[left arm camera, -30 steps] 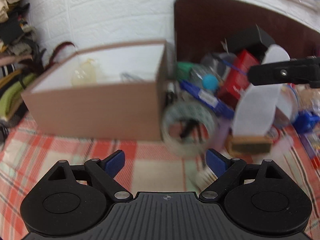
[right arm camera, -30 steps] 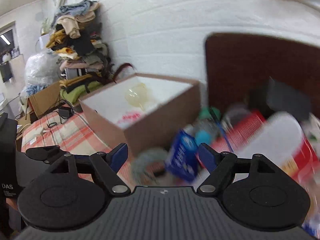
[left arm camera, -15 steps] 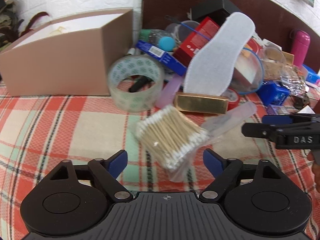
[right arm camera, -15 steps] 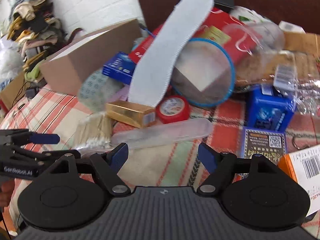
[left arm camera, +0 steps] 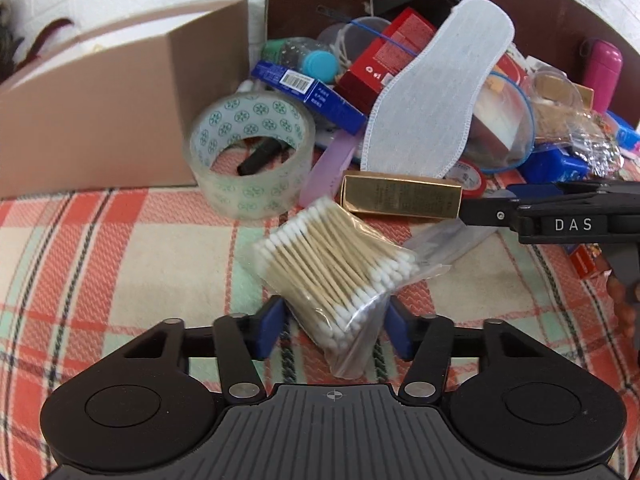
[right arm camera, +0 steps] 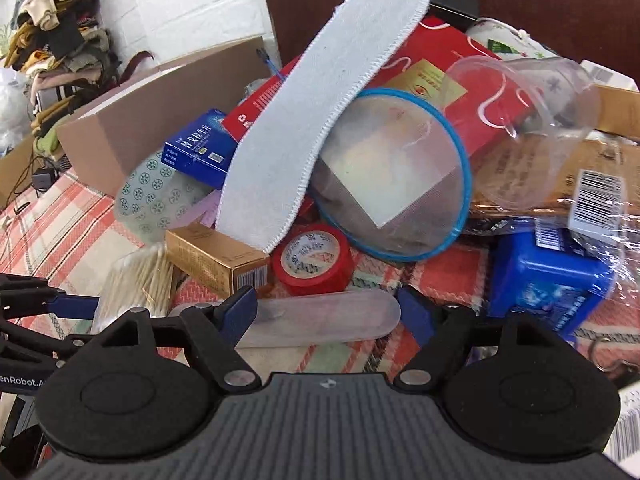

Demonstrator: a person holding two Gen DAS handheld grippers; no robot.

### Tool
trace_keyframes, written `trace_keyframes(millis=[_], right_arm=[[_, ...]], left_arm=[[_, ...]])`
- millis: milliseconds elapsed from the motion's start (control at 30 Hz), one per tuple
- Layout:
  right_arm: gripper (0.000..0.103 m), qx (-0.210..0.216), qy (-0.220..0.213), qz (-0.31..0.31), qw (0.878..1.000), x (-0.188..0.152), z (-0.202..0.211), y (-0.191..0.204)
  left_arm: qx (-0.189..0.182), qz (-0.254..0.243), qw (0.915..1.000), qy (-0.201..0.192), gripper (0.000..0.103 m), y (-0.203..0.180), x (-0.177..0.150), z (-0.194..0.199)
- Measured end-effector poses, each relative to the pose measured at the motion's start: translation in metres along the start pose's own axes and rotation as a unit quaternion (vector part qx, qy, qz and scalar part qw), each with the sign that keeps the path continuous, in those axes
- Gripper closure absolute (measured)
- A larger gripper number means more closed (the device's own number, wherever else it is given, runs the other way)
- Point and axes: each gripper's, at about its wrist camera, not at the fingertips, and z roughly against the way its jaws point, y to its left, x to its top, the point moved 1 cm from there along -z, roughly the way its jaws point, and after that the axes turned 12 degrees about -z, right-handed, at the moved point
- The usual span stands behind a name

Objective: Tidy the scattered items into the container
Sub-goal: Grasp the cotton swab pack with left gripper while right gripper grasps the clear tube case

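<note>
- Left wrist view: our left gripper (left arm camera: 335,326) has its blue fingers apart, one on each side of the near end of the bag of cotton swabs (left arm camera: 332,258), which lies on the plaid cloth (left arm camera: 100,264); we cannot tell whether the pads touch the plastic.
- Behind the bag stand the roll of clear tape (left arm camera: 252,160) (a small black object sits inside its ring) and the gold box (left arm camera: 402,200), with the white insole (left arm camera: 434,92) leaning over the pile.
- The cardboard container (left arm camera: 104,100) sits at the far left, its side wall just beside the tape roll.
- The right gripper (left arm camera: 496,210) reaches in from the right edge, its tip close to the gold box.
- Right wrist view: our right gripper (right arm camera: 328,314) has its fingers spread around the clear flat case (right arm camera: 320,318) lying on the cloth; contact is unclear.
- Just beyond are the red tape roll (right arm camera: 314,260), the gold box (right arm camera: 218,258) and the insole (right arm camera: 320,108) propped on the heap, beside a blue-rimmed sieve (right arm camera: 394,180).
- The container (right arm camera: 160,108) is at the left rear, and the left gripper (right arm camera: 60,306) shows at the left edge beside the swabs (right arm camera: 136,280).
</note>
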Motion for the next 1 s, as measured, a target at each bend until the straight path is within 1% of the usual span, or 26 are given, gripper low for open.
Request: trace_keyframes(millis=[100,133,167,200,267,300,333,367,400,433,467,500,533,633,733,767,800,833,867,900,1000], right_arm=[[0.029,0.022,0.023,0.006,0.999,-0.005,0.008,0.004],[0.032,0.031,0.033,0.007,0.999,-0.007,0.013,0.006],[0.035,0.040,0.043,0.008,0.998,-0.010,0.017,0.008],[0.036,0.052,0.054,0.008,0.997,-0.014,0.024,0.009],[0.037,0.084,0.077,0.010,0.993,-0.025,0.038,0.014],[0.037,0.099,0.086,0.018,0.991,-0.030,0.044,0.018],[0.038,0.102,0.086,0.030,0.991,-0.033,0.049,0.021],[0.038,0.105,0.086,0.042,0.990,-0.035,0.054,0.024],[0.038,0.097,0.075,0.054,0.991,-0.034,0.057,0.028],[0.038,0.091,0.062,0.065,0.992,-0.032,0.059,0.030],[0.038,0.085,0.054,0.072,0.992,-0.029,0.058,0.031],[0.038,0.079,0.052,0.073,0.993,-0.026,0.057,0.032],[0.038,0.079,0.053,0.074,0.993,-0.024,0.054,0.033],[0.038,0.090,0.064,0.086,0.990,-0.024,0.044,0.040],[0.038,0.087,0.074,0.106,0.988,-0.031,0.034,0.051],[0.040,0.084,0.077,0.109,0.988,-0.034,0.030,0.053],[0.044,0.080,0.080,0.112,0.987,-0.037,0.027,0.056],[0.058,0.068,0.075,0.115,0.988,-0.040,0.027,0.055],[0.064,0.056,0.069,0.119,0.989,-0.043,0.027,0.055],[0.066,0.049,0.069,0.111,0.990,-0.044,0.031,0.052],[0.068,0.028,0.070,0.089,0.993,-0.050,0.046,0.042]], left_arm=[[0.004,0.008,1.0000,0.001,0.060,0.007,-0.003,0.006],[0.009,0.013,0.9999,0.002,0.065,0.011,-0.006,0.008],[0.015,0.017,0.9997,0.003,0.068,0.015,-0.009,0.010],[0.020,0.022,0.9995,0.004,0.068,0.019,-0.012,0.013],[0.022,0.038,0.9990,0.005,0.066,0.028,-0.018,0.021],[0.023,0.047,0.9986,0.006,0.062,0.033,-0.022,0.025],[0.025,0.055,0.9982,0.006,0.053,0.037,-0.025,0.029],[0.025,0.061,0.9978,0.006,0.049,0.041,-0.027,0.033],[0.022,0.061,0.9979,0.002,0.045,0.042,-0.027,0.037],[0.018,0.060,0.9980,-0.006,0.037,0.040,-0.026,0.041],[0.013,0.060,0.9980,-0.013,0.031,0.039,-0.024,0.044],[0.011,0.058,0.9980,-0.020,0.028,0.037,-0.023,0.047],[0.014,0.055,0.9981,-0.024,0.023,0.035,-0.019,0.048],[0.023,0.048,0.9983,-0.022,0.020,0.029,-0.009,0.037],[0.033,0.041,0.9985,-0.015,0.020,0.025,0.002,0.023],[0.036,0.039,0.9985,-0.013,0.020,0.024,0.006,0.019],[0.041,0.035,0.9985,-0.010,0.020,0.022,0.008,0.014],[0.050,0.027,0.9984,-0.007,0.020,0.022,0.009,0.009],[0.056,0.018,0.9982,-0.006,0.024,0.021,0.009,0.006],[0.061,0.012,0.9980,-0.007,0.030,0.020,0.007,0.006],[0.058,0.004,0.9982,-0.011,0.037,0.020,0.003,0.010]])
